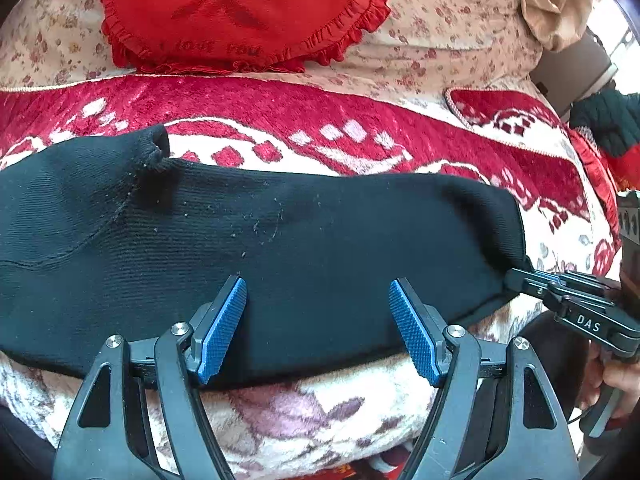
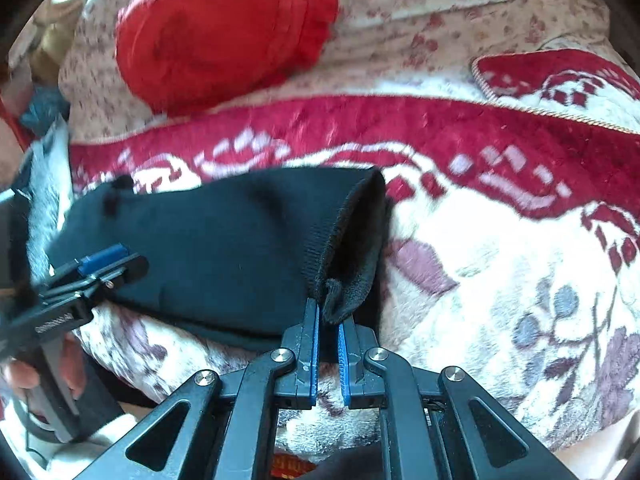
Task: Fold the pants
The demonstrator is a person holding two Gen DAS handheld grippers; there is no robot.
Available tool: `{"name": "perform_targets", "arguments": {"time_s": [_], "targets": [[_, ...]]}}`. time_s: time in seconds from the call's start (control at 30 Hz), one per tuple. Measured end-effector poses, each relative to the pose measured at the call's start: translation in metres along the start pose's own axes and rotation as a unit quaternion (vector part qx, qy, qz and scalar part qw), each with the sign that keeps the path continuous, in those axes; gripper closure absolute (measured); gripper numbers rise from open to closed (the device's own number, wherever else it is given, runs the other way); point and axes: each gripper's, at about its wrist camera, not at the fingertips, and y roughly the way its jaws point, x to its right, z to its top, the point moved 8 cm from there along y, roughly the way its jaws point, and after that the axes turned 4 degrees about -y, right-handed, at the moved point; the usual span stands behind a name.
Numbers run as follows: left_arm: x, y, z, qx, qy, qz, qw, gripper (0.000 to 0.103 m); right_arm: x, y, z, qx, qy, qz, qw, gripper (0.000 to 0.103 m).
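Observation:
Black knit pants [image 1: 280,240] lie folded lengthwise across a blanket on a bed. My left gripper [image 1: 318,292] is open, its blue pads over the near edge of the pants, holding nothing. My right gripper [image 2: 329,316] is shut on the corner of the ribbed end of the pants [image 2: 248,248], lifting that hem a little. In the left wrist view the right gripper [image 1: 520,278] shows at the pants' right end. In the right wrist view the left gripper [image 2: 108,260] shows at the pants' left side.
A red and white patterned blanket [image 1: 360,128] covers the bed. A red frilled cushion [image 1: 240,12] lies behind on a floral sheet [image 1: 440,20]. A second blanket's edge [image 2: 560,80] lies at the right.

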Motion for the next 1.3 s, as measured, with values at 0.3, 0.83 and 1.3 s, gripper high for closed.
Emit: {"name": "perform_targets", "arguments": {"time_s": [0.3,0.83,1.3], "targets": [[-0.012,-0.011,0.001,0.017,-0.013,0.018,0.9996,0.029,0.014,-0.014,-0.01,0.006,0.004,-0.008,1.0,0.097],[-0.042,-0.023,0.01,0.057,-0.006,0.101,0.9932,0.029,-0.012,-0.048,0.024,0.082,-0.007,0.01,0.997,0.087],[-0.072,0.005,0.028,0.061,0.0,0.143,0.9878,0.027,0.021,0.038,0.044,0.051,0.045,-0.043,0.997,0.087]]}}
